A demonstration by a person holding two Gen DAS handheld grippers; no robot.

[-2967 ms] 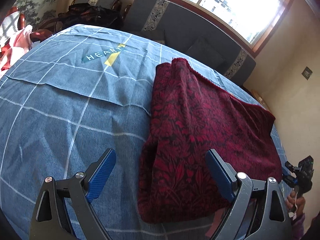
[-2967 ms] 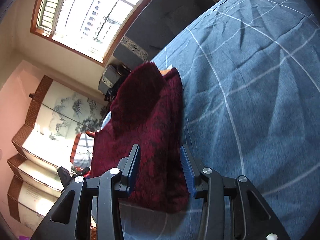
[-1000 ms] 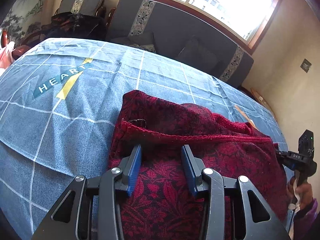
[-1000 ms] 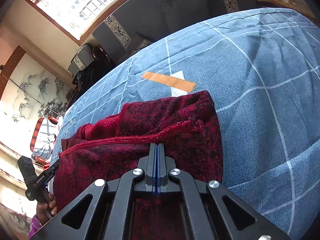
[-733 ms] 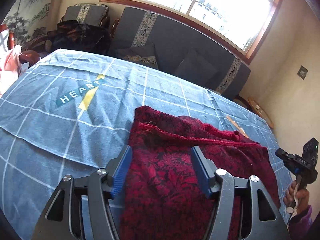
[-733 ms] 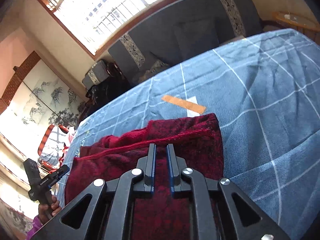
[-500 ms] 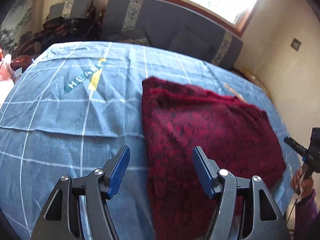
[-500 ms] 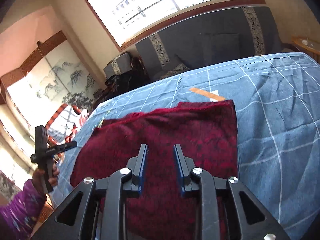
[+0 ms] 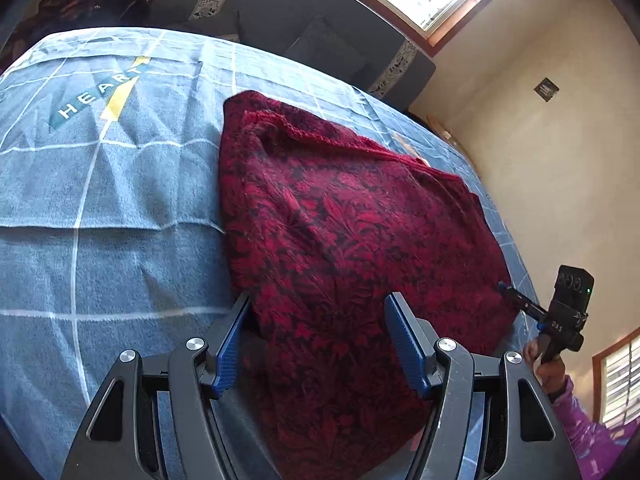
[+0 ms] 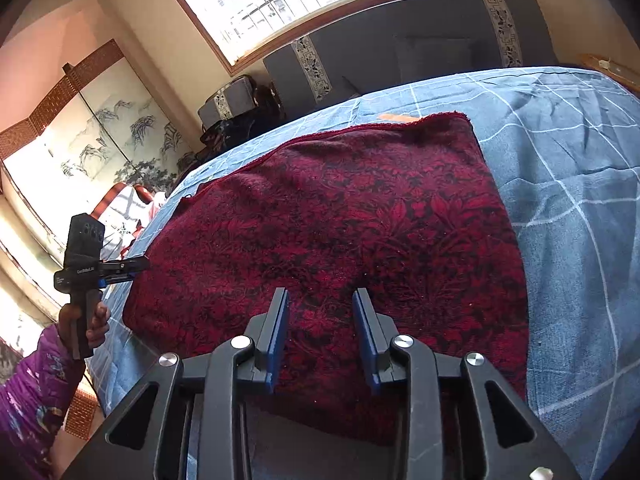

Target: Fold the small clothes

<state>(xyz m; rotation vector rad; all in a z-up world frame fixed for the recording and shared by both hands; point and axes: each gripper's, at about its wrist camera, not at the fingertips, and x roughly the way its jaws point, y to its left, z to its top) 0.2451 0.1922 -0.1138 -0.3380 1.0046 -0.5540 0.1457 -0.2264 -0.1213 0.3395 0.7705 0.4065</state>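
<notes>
A dark red floral cloth (image 9: 340,208) lies folded flat on the blue checked cover (image 9: 120,264). My left gripper (image 9: 318,300) hovers open over the cloth's near left corner. Its fingers straddle the fabric without pressing on it. In the right wrist view the same cloth (image 10: 340,216) fills the middle. My right gripper (image 10: 320,294) is above its near edge, jaws opening, and the cloth lies below the pads, not pinched. Each gripper also shows in the other view: the right gripper (image 9: 505,288) at the cloth's right edge, the left gripper (image 10: 142,262) at its left edge.
A blue towel with HEART lettering (image 9: 96,96) lies left of the cloth. An orange strip (image 10: 396,118) shows just past its far edge. A grey sofa (image 10: 400,56) and window stand behind. A painted screen (image 10: 100,140) is at left. A purple sleeve (image 10: 32,392) holds the left gripper.
Both grippers let go of the cloth's raised far edge and drew back toward me. The right jaws went from shut to parted, and the left jaws widened. The cloth now lies flat.
</notes>
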